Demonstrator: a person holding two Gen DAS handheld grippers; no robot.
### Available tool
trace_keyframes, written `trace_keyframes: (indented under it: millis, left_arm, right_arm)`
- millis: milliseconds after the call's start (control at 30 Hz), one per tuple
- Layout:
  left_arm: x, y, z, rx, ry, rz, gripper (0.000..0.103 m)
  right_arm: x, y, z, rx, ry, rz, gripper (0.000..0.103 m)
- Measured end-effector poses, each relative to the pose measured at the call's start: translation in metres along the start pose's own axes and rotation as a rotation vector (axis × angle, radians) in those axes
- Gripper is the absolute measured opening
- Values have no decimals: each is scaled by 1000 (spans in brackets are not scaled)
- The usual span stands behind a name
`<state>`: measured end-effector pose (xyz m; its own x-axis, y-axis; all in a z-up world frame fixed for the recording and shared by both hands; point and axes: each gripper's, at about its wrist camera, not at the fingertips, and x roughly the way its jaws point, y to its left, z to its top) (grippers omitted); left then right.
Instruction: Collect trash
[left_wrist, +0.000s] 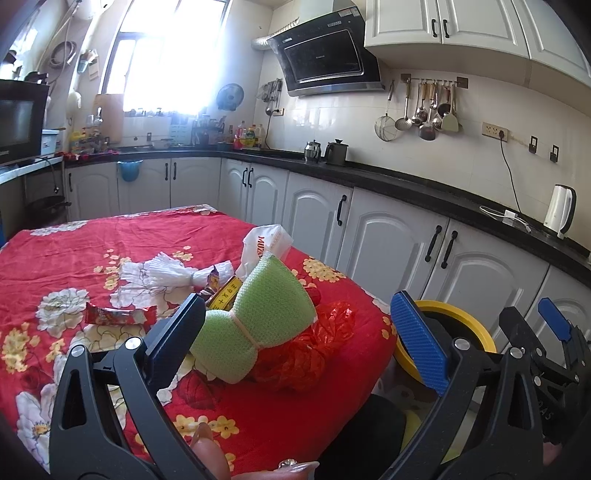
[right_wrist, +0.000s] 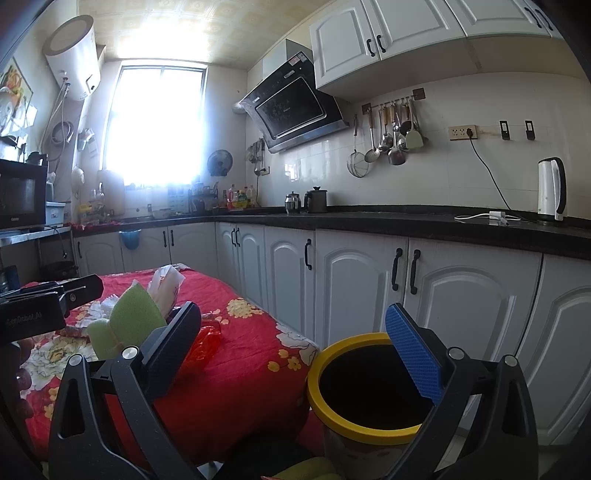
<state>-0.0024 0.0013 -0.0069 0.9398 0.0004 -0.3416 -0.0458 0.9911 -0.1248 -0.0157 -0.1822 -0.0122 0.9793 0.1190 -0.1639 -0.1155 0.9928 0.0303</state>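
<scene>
the trash lies in a loose heap on the red flowered cloth (left_wrist: 55, 251) of the bench, toward the edge nearest the cupboards. closest is a green sponge (left_wrist: 255, 317) pinched at its middle by a band, its long axis running from the near left up to the far right, the wider end pointing away toward the cupboards. touching its right side is a crumpled red plastic bag (left_wrist: 317, 347). behind the sponge sit a yellow strip with printed characters (left_wrist: 226, 293), a tied bundle of white pleated paper (left_wrist: 166, 275) lying roughly crosswise, and a white bag with red lettering (left_wrist: 266, 243) standing up. to the left a red snack wrapper (left_wrist: 118, 316) lies flat, its length left to right.

the left gripper (left_wrist: 308, 339) hovers over the heap, jaws spread wide and empty. the right gripper (right_wrist: 303, 354) has its jaws wide apart too, holding nothing, above the yellow-rimmed bin (right_wrist: 332, 413) that stands just beside the bench's corner.
</scene>
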Motion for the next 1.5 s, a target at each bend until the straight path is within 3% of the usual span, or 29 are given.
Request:
trace_keyframes:
  millis: [367,767,1033,1267,1500]
  left_arm:
    - [5,23,8,-44,0,34,92]
    - [12,67,22,-101,6,127,92]
    - [31,92,25,-89,86,125,92]
    - [52,101,22,-49,162,-9,92]
    - [78,82,34,76,240,-159,92]
  right_arm:
    - [11,11,1,-4,47,68,97]
    - [35,36,11,-23,110,159,97]
    - [70,53,15,-25,185,210,97]
    - [114,61,1,-31,297,246,97]
    - [159,55,-16,58,434,294,97]
